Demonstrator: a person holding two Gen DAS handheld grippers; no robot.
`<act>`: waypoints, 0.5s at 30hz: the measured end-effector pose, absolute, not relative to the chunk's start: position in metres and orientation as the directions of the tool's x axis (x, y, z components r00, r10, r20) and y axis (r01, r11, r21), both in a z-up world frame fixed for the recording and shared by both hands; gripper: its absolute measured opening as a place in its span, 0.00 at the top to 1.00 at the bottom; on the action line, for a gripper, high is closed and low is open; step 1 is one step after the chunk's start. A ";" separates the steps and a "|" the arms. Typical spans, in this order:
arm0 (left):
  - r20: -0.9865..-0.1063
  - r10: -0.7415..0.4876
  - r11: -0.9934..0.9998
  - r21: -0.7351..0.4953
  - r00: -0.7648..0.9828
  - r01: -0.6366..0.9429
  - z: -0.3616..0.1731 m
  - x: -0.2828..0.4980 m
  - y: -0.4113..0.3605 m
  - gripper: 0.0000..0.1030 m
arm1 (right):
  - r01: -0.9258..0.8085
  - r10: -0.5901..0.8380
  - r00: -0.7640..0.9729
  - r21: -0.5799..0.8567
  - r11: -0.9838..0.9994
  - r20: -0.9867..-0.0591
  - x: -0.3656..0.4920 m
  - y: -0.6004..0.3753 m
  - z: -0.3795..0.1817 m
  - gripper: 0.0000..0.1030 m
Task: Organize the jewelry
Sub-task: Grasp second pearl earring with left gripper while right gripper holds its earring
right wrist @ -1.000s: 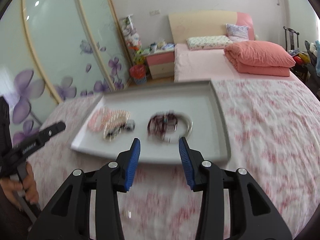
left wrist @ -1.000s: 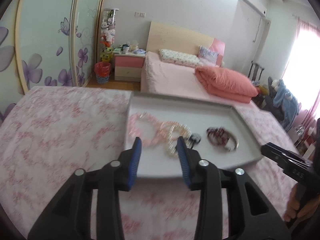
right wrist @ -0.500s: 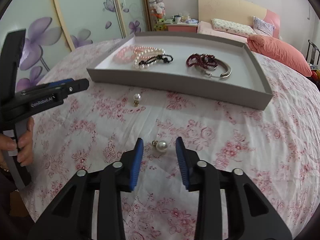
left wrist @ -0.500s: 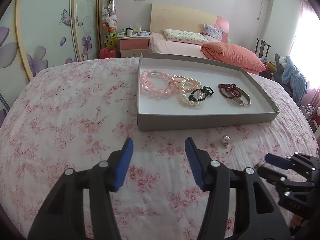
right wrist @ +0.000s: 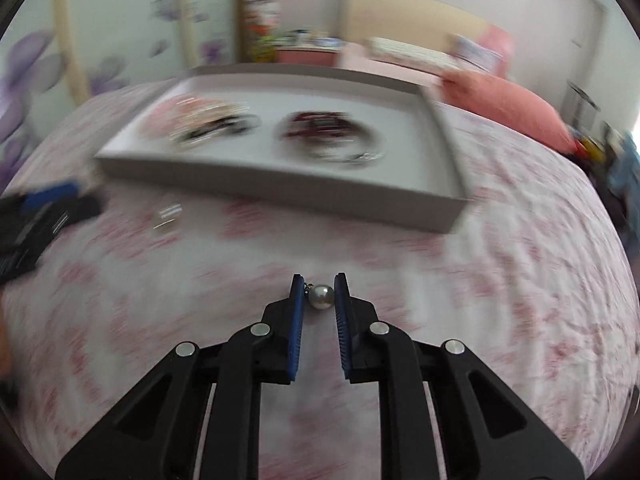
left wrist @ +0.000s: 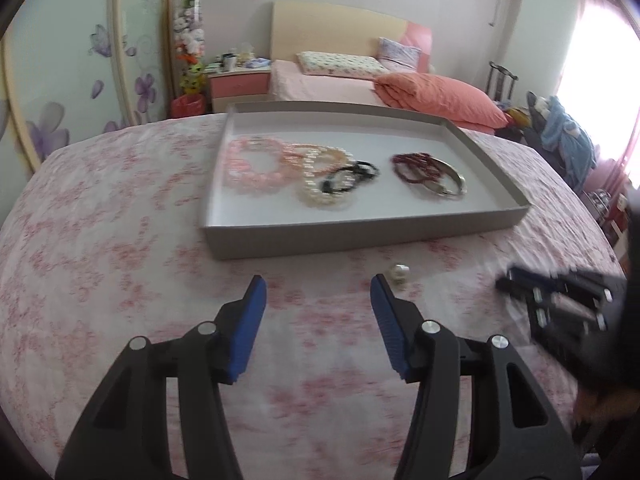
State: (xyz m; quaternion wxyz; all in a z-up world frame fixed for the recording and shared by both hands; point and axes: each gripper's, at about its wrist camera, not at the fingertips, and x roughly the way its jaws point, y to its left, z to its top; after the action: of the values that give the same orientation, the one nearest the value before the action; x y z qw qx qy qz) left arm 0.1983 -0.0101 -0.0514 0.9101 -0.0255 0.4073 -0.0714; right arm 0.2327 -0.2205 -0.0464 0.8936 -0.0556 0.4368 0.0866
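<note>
I am looking into a home bedroom. A bed (left wrist: 340, 80) with a pale wooden headboard (left wrist: 340, 32), a patterned pillow (left wrist: 340, 63) and a folded coral quilt (left wrist: 436, 98) stands against the far wall. Beside it sits a pink nightstand (left wrist: 239, 87) cluttered with small items, and a tall clear column of plush toys (left wrist: 189, 52) next to that. Sliding wardrobe doors (left wrist: 72, 68) printed with purple flowers line the left side. Pink curtains (left wrist: 600, 60) frame a bright window at right. In front of me spreads a pink floral cloth (left wrist: 100, 240).
</note>
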 end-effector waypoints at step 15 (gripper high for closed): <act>-0.787 -0.089 0.994 -0.036 0.611 0.099 -0.077 0.231 -0.078 0.73 | -0.142 0.132 0.612 0.056 0.988 -0.779 0.240 -0.245 -0.049 0.84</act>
State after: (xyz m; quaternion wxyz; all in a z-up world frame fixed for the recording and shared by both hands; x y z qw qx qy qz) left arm 0.2307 -0.0777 -0.0765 0.8974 0.0056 0.4380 -0.0522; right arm 0.2400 -0.2448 -0.0488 0.8979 -0.0056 0.4336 0.0762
